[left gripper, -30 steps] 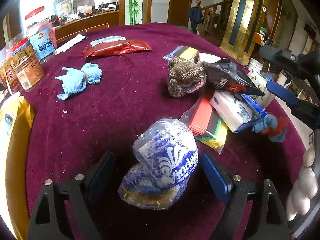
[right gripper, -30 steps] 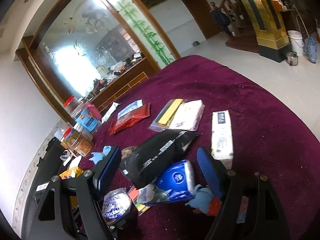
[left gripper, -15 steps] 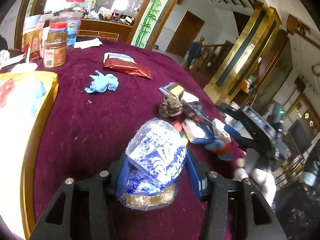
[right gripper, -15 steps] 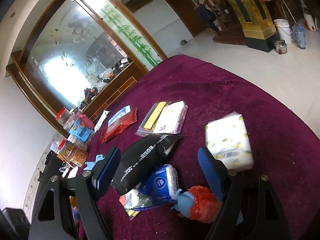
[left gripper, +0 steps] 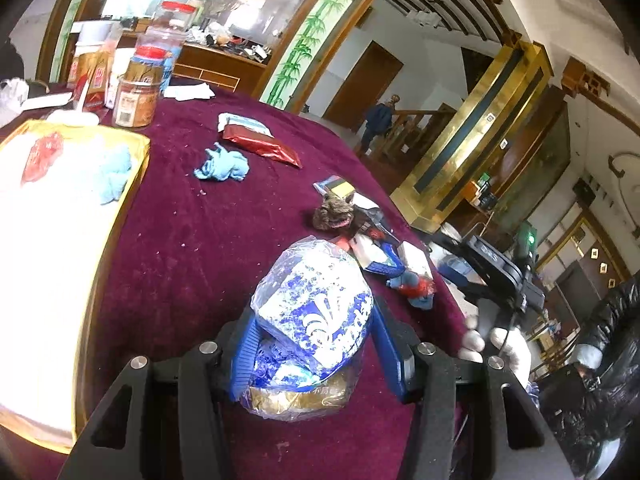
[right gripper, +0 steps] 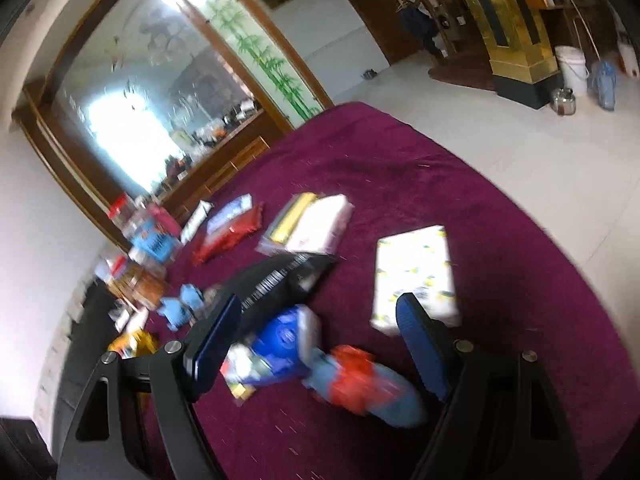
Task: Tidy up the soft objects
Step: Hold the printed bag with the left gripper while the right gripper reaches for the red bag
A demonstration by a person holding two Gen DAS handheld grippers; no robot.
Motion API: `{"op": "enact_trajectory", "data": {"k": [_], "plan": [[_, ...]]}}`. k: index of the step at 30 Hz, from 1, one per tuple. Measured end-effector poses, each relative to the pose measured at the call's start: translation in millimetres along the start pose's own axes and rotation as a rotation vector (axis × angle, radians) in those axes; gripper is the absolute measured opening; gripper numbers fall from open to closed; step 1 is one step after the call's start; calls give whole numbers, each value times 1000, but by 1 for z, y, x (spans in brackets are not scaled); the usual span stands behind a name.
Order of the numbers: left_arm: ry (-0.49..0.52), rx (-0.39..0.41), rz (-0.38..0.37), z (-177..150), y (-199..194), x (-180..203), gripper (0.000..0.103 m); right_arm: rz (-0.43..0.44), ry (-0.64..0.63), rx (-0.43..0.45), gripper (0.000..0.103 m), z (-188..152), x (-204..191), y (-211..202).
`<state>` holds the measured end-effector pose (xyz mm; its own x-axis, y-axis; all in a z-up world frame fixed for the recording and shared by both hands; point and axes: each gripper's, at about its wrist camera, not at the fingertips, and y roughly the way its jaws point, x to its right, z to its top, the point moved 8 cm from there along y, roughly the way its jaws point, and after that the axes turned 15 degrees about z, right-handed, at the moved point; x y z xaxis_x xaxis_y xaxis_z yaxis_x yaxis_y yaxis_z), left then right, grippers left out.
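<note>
Squeezing a blue-white plastic-wrapped pack [left gripper: 316, 320] at frame bottom centre, left gripper [left gripper: 314, 344] risks slick film slipping out. Right gripper [right gripper: 320, 340] gapes open w/ nothing held, over blurry red-blue toy [right gripper: 360, 380] on desk [right gripper: 400, 168].

- Left tongs [left gripper: 314, 354]: matte black angular frame with triangular cut-outs, round silver screws on top of each arm, blue ribbed pads [left gripper: 245, 354] on the inner faces.
- Right tongs [right gripper: 320, 342]: same black frame, silver screws, dark blue pads [right gripper: 420, 344]; picture blurred.
- Hand [left gripper: 500, 346] just right of the left tongs' frame: white glove, black cable across it.
</note>
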<state>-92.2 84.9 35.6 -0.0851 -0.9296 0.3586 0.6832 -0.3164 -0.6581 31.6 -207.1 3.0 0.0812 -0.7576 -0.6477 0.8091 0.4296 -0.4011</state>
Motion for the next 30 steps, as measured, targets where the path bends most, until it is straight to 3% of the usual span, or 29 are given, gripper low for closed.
{"op": "enact_trajectory", "data": {"k": [6,15,30], "plan": [[-38,-64,-20,-14,14,-8,55,-72,-92,-82,79,-10,-4,-12],[7,-108,-57,-39,15,7,55,-54,-121,-167,79,-40,-17,12],[-12,-118,-83,-43,13,2,55,-47,-240,-208,79,-22,-67,39]]}}
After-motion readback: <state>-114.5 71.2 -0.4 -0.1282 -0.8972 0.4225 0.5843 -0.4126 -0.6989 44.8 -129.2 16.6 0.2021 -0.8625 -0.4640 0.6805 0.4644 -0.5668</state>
